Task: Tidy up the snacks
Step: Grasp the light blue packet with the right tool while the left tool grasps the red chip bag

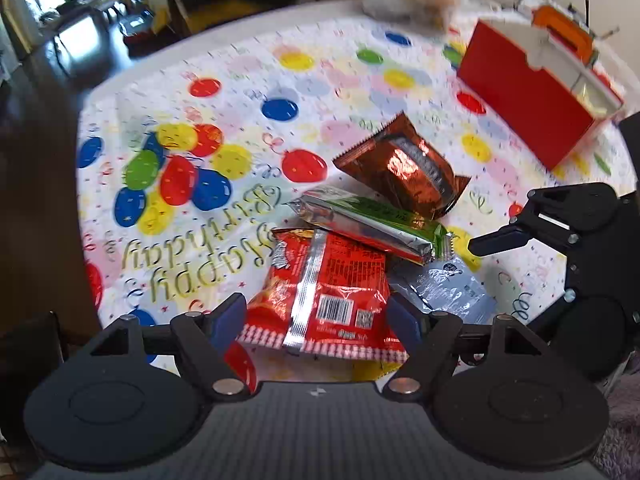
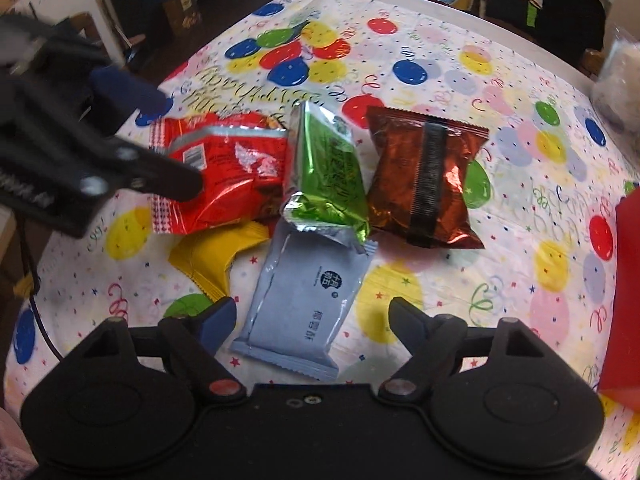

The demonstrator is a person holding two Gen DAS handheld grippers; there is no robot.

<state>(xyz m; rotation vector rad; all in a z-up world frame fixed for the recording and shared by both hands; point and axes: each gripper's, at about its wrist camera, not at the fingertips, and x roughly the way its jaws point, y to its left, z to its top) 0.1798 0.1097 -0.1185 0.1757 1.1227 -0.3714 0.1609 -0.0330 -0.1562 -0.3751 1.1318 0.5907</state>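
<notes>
A red snack packet (image 1: 324, 300) is framed between the spread, empty fingers of the left gripper (image 1: 320, 312); a pale grey packet (image 2: 304, 300) lies likewise between the parted, empty fingers of the right gripper (image 2: 312, 320). Both are judged light, crinkly and slippery, best pinched across the flat middle. Five packets are counted: beyond these lie one green (image 2: 332, 184), one brown (image 2: 424, 184) and one yellow (image 2: 216, 256). One red box (image 1: 528, 96) is seen further off, on the balloon tablecloth (image 1: 240, 80).
</notes>
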